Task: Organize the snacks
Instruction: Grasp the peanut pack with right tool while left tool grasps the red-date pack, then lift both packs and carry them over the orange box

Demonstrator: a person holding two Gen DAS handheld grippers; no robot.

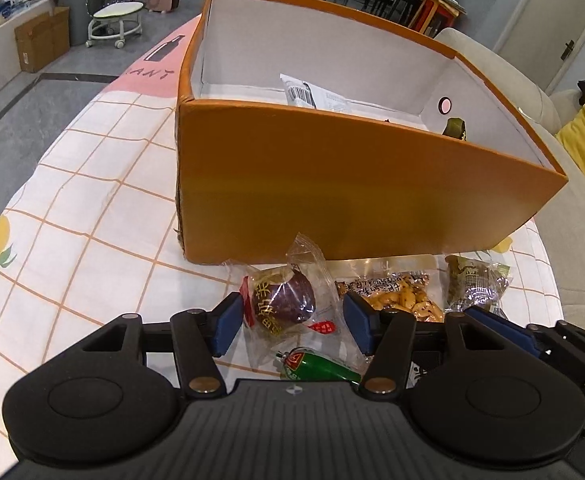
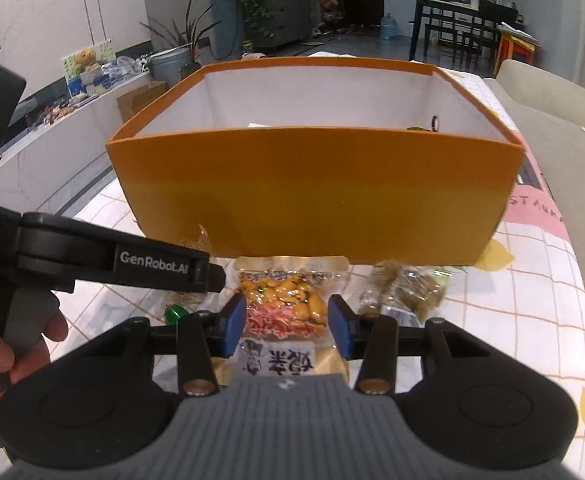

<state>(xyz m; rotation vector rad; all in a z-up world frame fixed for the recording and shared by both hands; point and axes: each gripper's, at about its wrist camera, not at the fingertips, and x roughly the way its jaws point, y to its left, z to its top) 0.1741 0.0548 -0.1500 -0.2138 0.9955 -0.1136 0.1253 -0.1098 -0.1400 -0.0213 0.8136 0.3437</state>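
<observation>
The orange box [image 1: 356, 184] fills the middle of both views, its near wall standing just beyond the snacks on the checked desk [image 1: 92, 208]. In the left wrist view the left gripper [image 1: 292, 328] has its fingers spread wide to either side of a purple snack packet [image 1: 288, 300], pads apart from it; a green sausage [image 1: 320, 366] lies lower centre. In the right wrist view the right gripper [image 2: 288, 322] has its fingers open around the yellow snack bag [image 2: 288, 304], just beside its edges. A brown wrapped snack [image 2: 408, 288] lies right of centre. Open desk shows at the far left and right edges.
</observation>
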